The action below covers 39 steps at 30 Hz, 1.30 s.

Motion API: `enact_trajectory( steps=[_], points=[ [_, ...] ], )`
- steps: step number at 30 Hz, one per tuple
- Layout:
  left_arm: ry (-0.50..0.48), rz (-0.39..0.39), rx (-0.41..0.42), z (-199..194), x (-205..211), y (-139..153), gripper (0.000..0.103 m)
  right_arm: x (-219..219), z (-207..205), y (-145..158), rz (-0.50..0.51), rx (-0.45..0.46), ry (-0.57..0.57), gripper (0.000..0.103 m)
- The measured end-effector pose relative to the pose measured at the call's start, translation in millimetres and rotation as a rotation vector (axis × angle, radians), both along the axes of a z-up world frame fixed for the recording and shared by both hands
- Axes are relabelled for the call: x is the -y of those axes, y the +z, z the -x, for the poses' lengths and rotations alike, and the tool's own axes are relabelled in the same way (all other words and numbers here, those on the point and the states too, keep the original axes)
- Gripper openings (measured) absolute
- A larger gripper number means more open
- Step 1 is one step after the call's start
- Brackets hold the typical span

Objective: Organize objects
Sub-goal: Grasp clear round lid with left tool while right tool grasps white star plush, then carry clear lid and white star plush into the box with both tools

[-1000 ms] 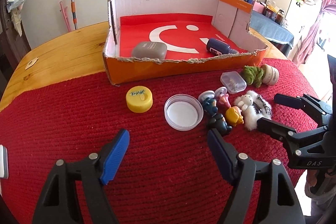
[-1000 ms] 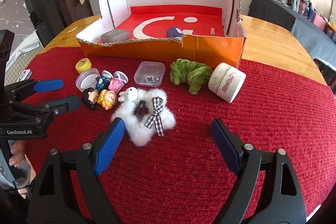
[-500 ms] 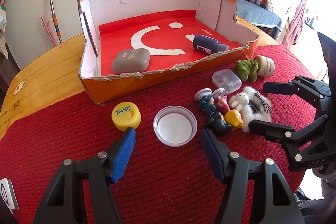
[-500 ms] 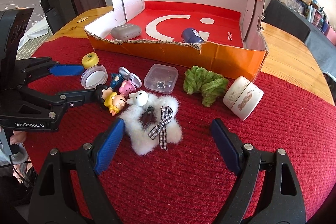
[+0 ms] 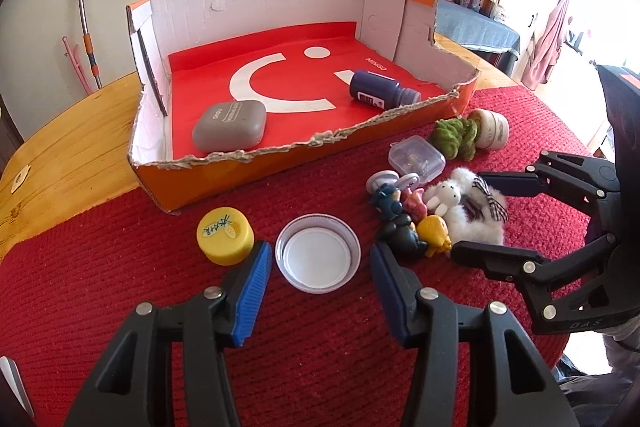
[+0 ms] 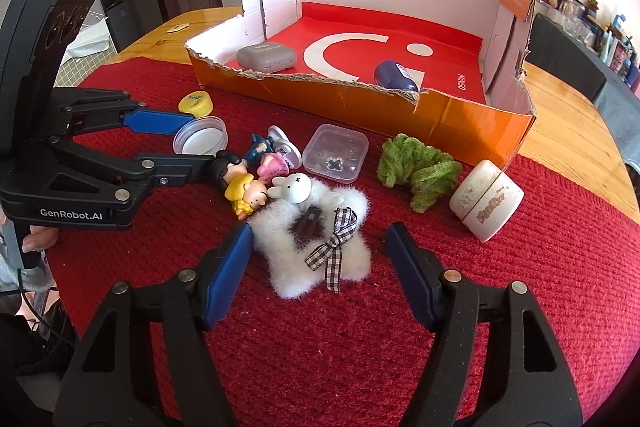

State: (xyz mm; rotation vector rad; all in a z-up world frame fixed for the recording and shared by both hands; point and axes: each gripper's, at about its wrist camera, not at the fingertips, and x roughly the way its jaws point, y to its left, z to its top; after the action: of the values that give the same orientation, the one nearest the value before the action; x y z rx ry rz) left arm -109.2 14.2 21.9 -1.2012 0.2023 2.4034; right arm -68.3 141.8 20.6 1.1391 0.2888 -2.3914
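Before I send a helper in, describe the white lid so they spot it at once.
In front of the orange cardboard box, on the red mat, lies the white lid. It sits beside a yellow cap, open side up: the only shallow, empty white ring.

clear case (image 6: 335, 153) contents: too small to identify
dark bottle (image 6: 396, 76): lower part behind the box's front wall (image 6: 340, 99)
white card (image 5: 14, 387): cut by frame edge (only a corner shows)

Your left gripper (image 5: 320, 283) showed black arms, silver screws and blue ribbed pads; "GenRobot.AI" ran white along its side, "DAS" on your right gripper (image 6: 318, 263).
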Motion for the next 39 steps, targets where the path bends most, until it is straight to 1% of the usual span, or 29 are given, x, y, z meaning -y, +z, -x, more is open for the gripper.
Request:
enact_trajectory(
  steps=[1, 2, 3, 6, 12, 13, 14, 16, 20, 26, 29, 39],
  points=[
    [-0.002, -0.004, -0.002, 0.1, 0.0, -0.2, 0.048, 0.2, -0.5, 0.0, 0.001, -0.004, 0.005, 0.058],
    [0.003, -0.005, -0.005, 0.1, 0.4, -0.2, 0.042, 0.3, -1.7, 0.5, 0.006, -0.008, 0.010, 0.049],
    [0.006, -0.011, -0.003, 0.2, 1.1, -0.1, 0.042, -0.2, -2.4, 0.9, 0.014, -0.008, 0.013, 0.045],
    [0.011, -0.024, -0.004, -1.0, 2.2, 0.6, 0.042, -4.3, -3.0, 2.0, 0.047, 0.002, 0.013, 0.038],
    [0.025, -0.048, -0.010, -6.8, 6.4, 4.8, 0.042, -10.5, -7.6, 8.4, 0.090, -0.008, 0.007, 0.031],
    [0.028, -0.049, -0.016, -8.5, 6.9, 6.4, 0.042, -11.5, -7.5, 9.1, 0.102, -0.004, 0.008, 0.025],
    [0.029, -0.051, -0.022, -10.1, 7.4, 8.0, 0.042, -12.6, -6.8, 9.3, 0.112, 0.007, 0.006, 0.009],
    [0.030, -0.055, -0.026, -12.9, 8.2, 10.8, 0.042, -13.1, -5.1, 7.8, 0.113, 0.025, 0.006, 0.009],
    [0.036, -0.058, -0.032, -17.6, 9.8, 14.7, 0.042, -15.6, -7.6, 5.9, 0.131, 0.024, -0.005, 0.009],
    [0.038, -0.069, -0.067, -27.2, 11.0, 28.0, 0.042, -22.4, -14.9, 17.8, 0.170, 0.003, -0.007, 0.008],
    [0.034, -0.075, -0.080, -31.2, 10.5, 33.0, 0.042, -22.7, -18.9, 24.3, 0.171, -0.014, -0.002, 0.008],
    [0.035, -0.080, -0.102, -37.6, 9.7, 43.2, 0.042, -22.6, -21.6, 30.0, 0.192, -0.013, 0.000, 0.008]
  ],
)
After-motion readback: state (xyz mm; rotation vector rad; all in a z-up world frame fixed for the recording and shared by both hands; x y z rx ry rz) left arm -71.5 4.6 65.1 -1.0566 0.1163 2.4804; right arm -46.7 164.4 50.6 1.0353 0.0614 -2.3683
